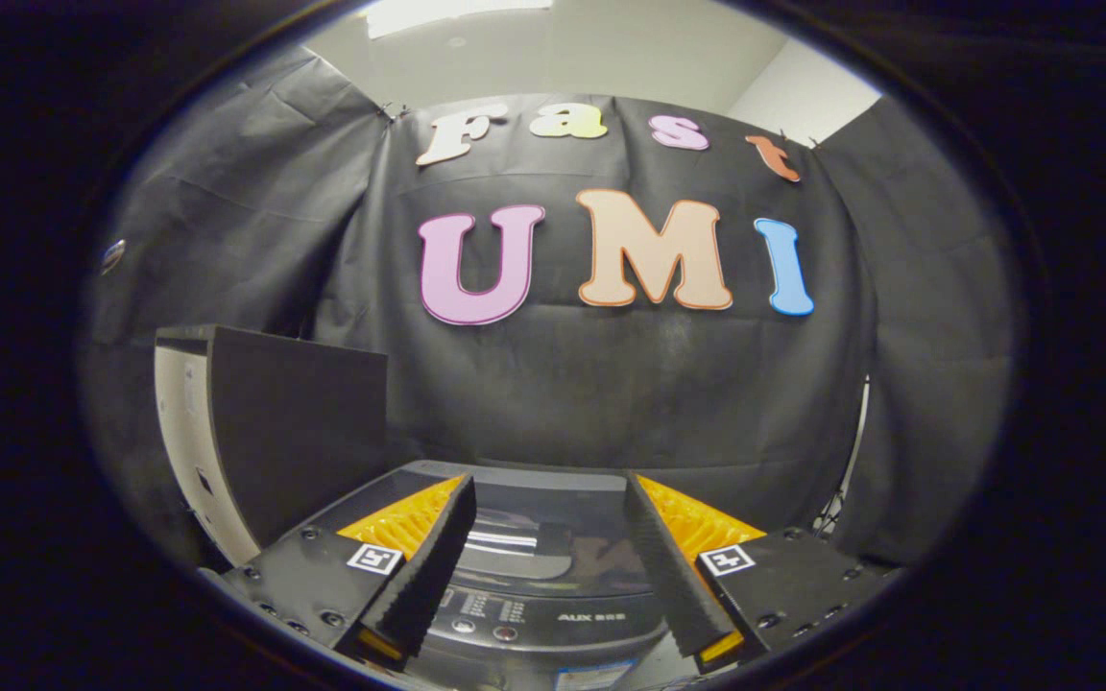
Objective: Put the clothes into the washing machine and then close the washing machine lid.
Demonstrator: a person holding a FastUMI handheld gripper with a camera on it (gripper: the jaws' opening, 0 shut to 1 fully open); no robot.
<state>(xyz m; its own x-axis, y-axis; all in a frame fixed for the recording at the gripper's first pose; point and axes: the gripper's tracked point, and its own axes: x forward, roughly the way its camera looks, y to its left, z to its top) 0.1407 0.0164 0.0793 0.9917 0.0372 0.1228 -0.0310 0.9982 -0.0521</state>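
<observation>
A dark top-loading washing machine sits low ahead, seen between and below my fingers. Its glossy lid lies flat and shut, and a control panel with buttons runs along the near edge. My gripper hovers above the machine's front with its fingers spread wide and nothing between them. No clothes appear around the machine from here.
A dark box-like cabinet with a pale side stands to the left of the washer. The black cloth wall hangs close behind the machine. A thin stand leg shows at the right of the washer.
</observation>
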